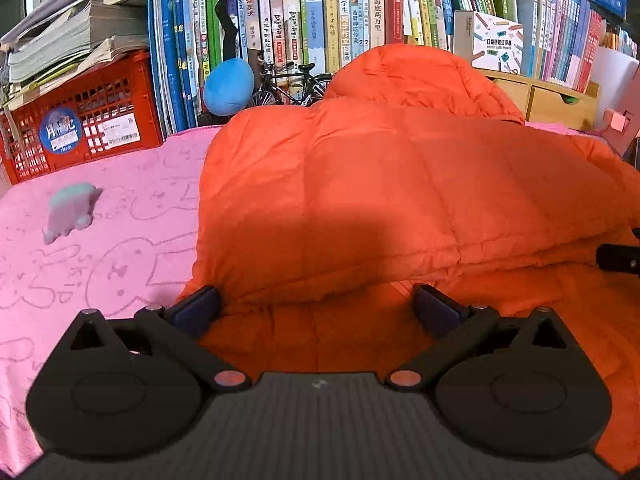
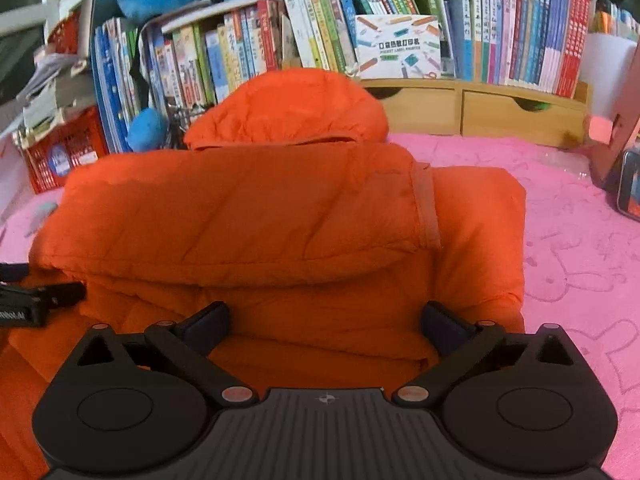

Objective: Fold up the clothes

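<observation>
- Left wrist view: the left gripper (image 1: 316, 306) has its jaws spread wide, nothing pinched; the near hem of the orange puffer jacket (image 1: 400, 184) lies between and below the fingers, and whether the pads touch it cannot be told
- The jacket lies on a pink cloth (image 1: 120, 220) printed with outline animals; its upper layer is folded over the lower one, and the hood (image 1: 408, 72) rises at the far end towards the books (image 1: 320, 20)
- To the left of the jacket, well apart, a small pale blue toy (image 1: 72, 212) lies on the cloth; behind stand a red crate (image 1: 80, 128), a blue plush (image 1: 228, 86) and a model bicycle (image 1: 288, 84)
- At the right edge a black part of the other gripper (image 1: 618, 258) shows over the jacket
- Right wrist view: the right gripper (image 2: 326, 326) is likewise wide open, holding nothing, with the jacket (image 2: 260, 220) filling the gap between its fingers
- Here the jacket shows a sleeve (image 2: 480, 240) folded along its right side, the hood (image 2: 288, 108) beyond
- Wooden drawers (image 2: 480, 112) stand behind under the books (image 2: 520, 20), a label printer box (image 2: 398, 48) on top, a phone (image 2: 630, 188) at the far right
</observation>
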`<act>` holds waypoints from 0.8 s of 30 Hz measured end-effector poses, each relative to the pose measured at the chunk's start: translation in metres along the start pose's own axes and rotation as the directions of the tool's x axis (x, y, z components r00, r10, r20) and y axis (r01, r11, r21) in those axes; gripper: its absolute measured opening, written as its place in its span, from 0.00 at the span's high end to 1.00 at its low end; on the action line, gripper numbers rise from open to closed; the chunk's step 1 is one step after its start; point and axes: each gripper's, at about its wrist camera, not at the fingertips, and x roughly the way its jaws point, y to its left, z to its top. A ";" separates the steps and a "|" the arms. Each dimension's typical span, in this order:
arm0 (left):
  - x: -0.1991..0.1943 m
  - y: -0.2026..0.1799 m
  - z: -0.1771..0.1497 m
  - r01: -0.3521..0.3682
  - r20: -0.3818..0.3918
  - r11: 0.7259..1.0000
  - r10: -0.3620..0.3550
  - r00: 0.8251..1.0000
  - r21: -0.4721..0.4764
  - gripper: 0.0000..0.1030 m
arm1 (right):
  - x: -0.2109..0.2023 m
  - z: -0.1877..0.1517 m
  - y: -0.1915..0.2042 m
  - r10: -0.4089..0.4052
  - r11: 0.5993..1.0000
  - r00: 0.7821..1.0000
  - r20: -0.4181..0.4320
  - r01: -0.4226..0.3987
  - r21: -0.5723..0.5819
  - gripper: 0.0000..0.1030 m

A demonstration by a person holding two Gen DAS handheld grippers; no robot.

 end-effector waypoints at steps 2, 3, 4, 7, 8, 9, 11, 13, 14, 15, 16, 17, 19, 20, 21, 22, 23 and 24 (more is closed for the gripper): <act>-0.003 0.001 -0.002 -0.009 0.007 1.000 0.009 1.000 -0.007 0.00 | -0.002 -0.001 -0.002 0.008 1.000 1.000 0.005 -0.008 0.010 0.00; -0.006 0.001 -0.003 -0.021 0.015 1.000 0.021 1.000 -0.013 0.00 | -0.006 -0.002 -0.004 0.011 1.000 1.000 0.018 -0.012 0.019 0.00; -0.011 0.000 -0.005 -0.032 0.023 0.999 0.032 0.999 -0.019 0.00 | -0.010 -0.003 -0.006 0.015 0.999 0.999 0.031 -0.015 0.029 0.00; -0.044 -0.005 -0.016 -0.029 0.088 0.999 0.032 0.996 -0.033 0.01 | -0.037 -0.010 -0.011 0.070 0.994 0.994 0.078 -0.076 0.076 0.00; -0.057 -0.010 -0.018 0.009 0.121 0.999 -0.005 0.993 -0.034 0.01 | -0.048 -0.013 -0.012 0.099 0.990 0.991 0.095 -0.108 0.095 0.00; -0.069 -0.016 -0.020 0.047 0.152 0.998 -0.041 0.987 -0.032 0.01 | -0.054 -0.013 -0.009 0.122 0.986 0.987 0.104 -0.133 0.105 0.00; -0.077 -0.035 -0.020 0.083 0.169 0.996 -0.084 0.982 0.013 0.00 | -0.061 -0.013 0.007 0.161 0.981 0.981 0.112 -0.171 0.088 0.01; -0.071 -0.057 -0.023 0.063 0.155 0.993 -0.079 0.985 0.102 0.00 | -0.061 -0.012 0.029 0.173 0.984 0.980 0.094 -0.176 0.027 0.02; -0.063 -0.066 -0.025 0.042 0.130 0.989 -0.060 0.990 0.140 0.00 | -0.058 -0.014 0.039 0.168 0.986 0.983 0.081 -0.167 -0.018 0.02; -0.053 -0.071 -0.028 0.026 0.094 0.987 -0.041 0.995 0.161 0.00 | -0.055 -0.016 0.050 0.162 0.986 0.984 0.069 -0.158 -0.062 0.02; -0.046 -0.073 -0.028 0.027 0.050 0.985 -0.036 0.998 0.168 0.00 | -0.049 -0.021 0.058 0.134 0.986 0.990 0.038 -0.130 -0.104 0.02; -0.045 -0.071 -0.027 0.036 0.047 0.987 -0.044 0.998 0.157 0.00 | -0.044 -0.023 0.058 0.114 0.990 0.993 0.023 -0.112 -0.090 0.00; -0.042 -0.061 -0.025 0.071 0.034 0.992 -0.075 0.997 0.105 0.00 | -0.040 -0.022 0.047 0.099 0.995 0.995 0.004 -0.099 -0.033 0.00; -0.040 -0.055 -0.024 0.090 0.026 0.993 -0.092 0.995 0.075 0.00 | -0.038 -0.022 0.041 0.087 0.996 0.996 -0.002 -0.087 -0.006 0.00; -0.040 -0.050 -0.025 0.092 0.021 0.994 -0.094 0.995 0.056 0.00 | -0.038 -0.021 0.036 0.059 0.998 0.998 -0.005 -0.059 0.006 0.00; -0.040 -0.044 -0.025 0.095 0.016 0.995 -0.095 0.995 0.036 0.00 | -0.037 -0.021 0.031 0.030 0.999 1.000 -0.007 -0.030 0.019 0.00; -0.039 -0.038 -0.026 0.097 0.011 0.995 -0.097 0.995 0.017 0.00 | -0.036 -0.021 0.026 0.004 1.000 1.000 -0.008 -0.004 0.016 0.00; -0.039 -0.032 -0.026 0.098 0.007 0.995 -0.098 0.995 -0.002 0.00 | -0.037 -0.022 0.023 -0.022 1.000 1.000 -0.012 0.022 0.003 0.01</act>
